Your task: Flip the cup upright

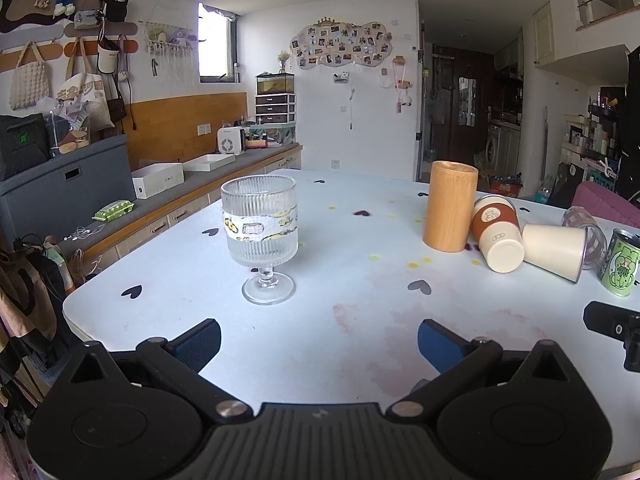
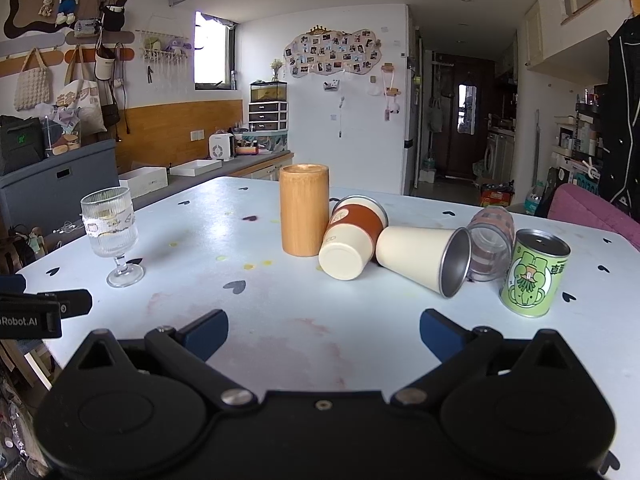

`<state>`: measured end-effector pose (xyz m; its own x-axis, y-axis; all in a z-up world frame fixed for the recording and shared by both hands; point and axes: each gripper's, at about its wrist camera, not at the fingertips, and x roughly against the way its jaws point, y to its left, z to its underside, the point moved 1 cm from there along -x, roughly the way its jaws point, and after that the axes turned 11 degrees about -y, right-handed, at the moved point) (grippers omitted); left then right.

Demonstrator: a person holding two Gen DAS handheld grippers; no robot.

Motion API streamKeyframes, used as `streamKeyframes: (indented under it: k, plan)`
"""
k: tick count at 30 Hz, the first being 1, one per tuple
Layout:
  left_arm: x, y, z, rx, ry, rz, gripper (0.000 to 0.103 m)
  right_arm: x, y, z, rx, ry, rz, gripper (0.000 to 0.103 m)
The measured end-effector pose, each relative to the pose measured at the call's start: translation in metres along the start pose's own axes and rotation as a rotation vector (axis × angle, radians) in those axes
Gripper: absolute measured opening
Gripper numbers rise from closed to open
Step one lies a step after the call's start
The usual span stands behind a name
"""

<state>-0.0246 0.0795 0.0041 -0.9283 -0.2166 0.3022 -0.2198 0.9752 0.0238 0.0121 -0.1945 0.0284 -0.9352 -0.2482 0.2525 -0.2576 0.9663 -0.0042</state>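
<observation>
Three cups lie on their sides on the white table (image 2: pixel 280 320): a cream cup with a brown sleeve (image 2: pixel 352 236) (image 1: pixel 496 234), a cream cup with a metal inside (image 2: pixel 424 258) (image 1: pixel 554 246), and a plaid glass cup (image 2: pixel 490 244) (image 1: pixel 584 226) behind it. A ribbed stemmed glass (image 1: pixel 262 232) (image 2: pixel 112 232) stands upright at the left. My left gripper (image 1: pixel 320 340) is open and empty, low over the table, in front of and right of the glass. My right gripper (image 2: pixel 324 328) is open and empty, in front of the fallen cups.
A tall bamboo cylinder (image 2: pixel 304 210) (image 1: pixel 452 204) stands beside the sleeved cup. A green printed can (image 2: pixel 532 272) (image 1: pixel 622 262) stands upright at the right. The table's left edge drops to a counter with boxes (image 1: pixel 160 178). A pink chair (image 2: pixel 592 212) is at the far right.
</observation>
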Motion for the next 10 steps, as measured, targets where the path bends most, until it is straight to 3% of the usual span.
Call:
streamKeyframes:
  k: [10]
  plan:
    - [-0.0012,-0.0023,0.0017,-0.006,-0.001,0.0,0.103,0.0022,-0.0013,-0.0017,-0.01,-0.008,0.012,0.103]
